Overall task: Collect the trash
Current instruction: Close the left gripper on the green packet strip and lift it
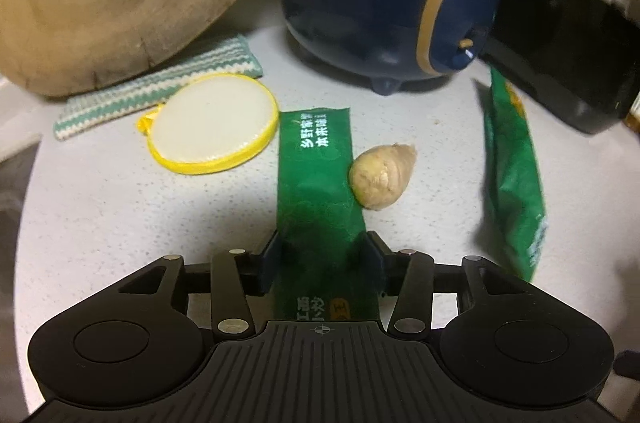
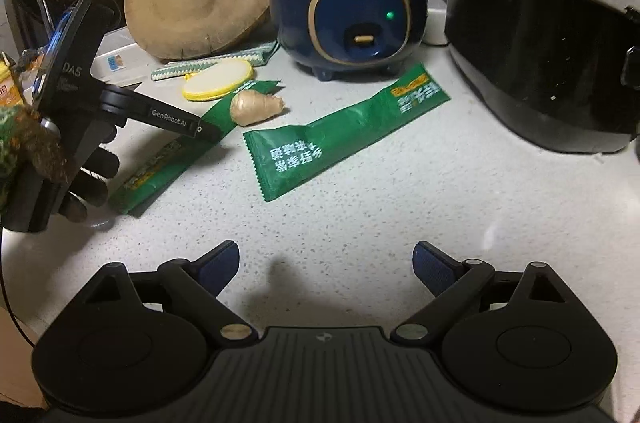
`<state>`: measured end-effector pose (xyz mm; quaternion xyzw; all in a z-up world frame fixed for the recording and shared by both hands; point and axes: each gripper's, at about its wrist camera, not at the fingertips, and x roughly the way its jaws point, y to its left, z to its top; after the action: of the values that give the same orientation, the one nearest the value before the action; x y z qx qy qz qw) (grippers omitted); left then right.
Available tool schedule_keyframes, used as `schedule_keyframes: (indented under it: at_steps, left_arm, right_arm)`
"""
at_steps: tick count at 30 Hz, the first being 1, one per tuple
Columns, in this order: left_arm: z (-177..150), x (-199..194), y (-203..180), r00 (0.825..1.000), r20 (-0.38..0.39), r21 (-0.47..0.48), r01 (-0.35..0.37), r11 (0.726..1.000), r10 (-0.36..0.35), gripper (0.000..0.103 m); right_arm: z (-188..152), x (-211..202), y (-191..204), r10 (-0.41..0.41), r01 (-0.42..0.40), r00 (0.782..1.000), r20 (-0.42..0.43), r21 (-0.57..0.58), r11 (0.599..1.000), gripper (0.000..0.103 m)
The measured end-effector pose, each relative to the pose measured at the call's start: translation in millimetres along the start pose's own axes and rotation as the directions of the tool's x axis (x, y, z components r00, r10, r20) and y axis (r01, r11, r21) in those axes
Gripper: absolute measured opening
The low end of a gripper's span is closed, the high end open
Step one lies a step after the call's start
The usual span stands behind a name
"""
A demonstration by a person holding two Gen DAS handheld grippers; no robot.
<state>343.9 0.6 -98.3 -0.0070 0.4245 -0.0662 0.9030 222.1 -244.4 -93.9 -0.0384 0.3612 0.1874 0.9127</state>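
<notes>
The left hand-held gripper (image 1: 326, 255) straddles a green wrapper (image 1: 316, 191) that lies flat on the speckled counter (image 1: 120, 207). The wrapper's long axis runs straight away from the gripper, along its pointing line, with the near end passing between the jaws. The jaws stand spread at either edge of the packet, and I judge the pads are not pressing it, so it counts as lying loose rather than pinched. A knob of ginger (image 1: 382, 175) touches the wrapper's right edge just beyond the fingertips, so closing in and lifting could drag it along. The right hand-held gripper (image 2: 326, 267) hangs wide open over bare counter, empty, with a second green wrapper (image 2: 340, 135) ahead of it, lying diagonally from near-left to far-right toward the black cooker (image 2: 540, 55). The right wrist view shows the left gripper from the side, a gloved hand (image 2: 80, 183) holding it, and the first wrapper's full length; the left wrist view catches the second wrapper only blurred at its right margin.
</notes>
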Motion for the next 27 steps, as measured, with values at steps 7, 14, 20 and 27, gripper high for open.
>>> schedule_keyframes:
  at_steps: [7,14,20,27]
  left_arm:
    - [-7.6,1.2,-21.8,0.999,-0.011,0.085,-0.036,0.996,0.037,0.05]
    - [-8.6,1.4,-23.1,0.999,-0.022,0.078,0.026,0.997,-0.025,0.064]
    - [-12.4,0.1,-33.5,0.998,-0.015,0.135,0.057,0.989,-0.055,0.078]
    - [-6.3,6.1,-21.6,0.998,0.018,0.091,-0.058,0.994,0.057,0.077]
  right_arm:
    - [-3.9,-6.3,-11.9,-0.026,0.026,1.0,-0.011,0.048,0.999,0.095]
    - [-6.4,-9.0,-10.5,-0.019,0.019,1.0,-0.011,0.038,0.999,0.095]
    - [-8.6,-5.5,-8.2,-0.009,0.01,1.0,-0.025,0.034,0.999,0.095]
    - [-13.7,-6.7,-16.7,-0.022,0.023,0.999,-0.028,0.048,0.999,0.095]
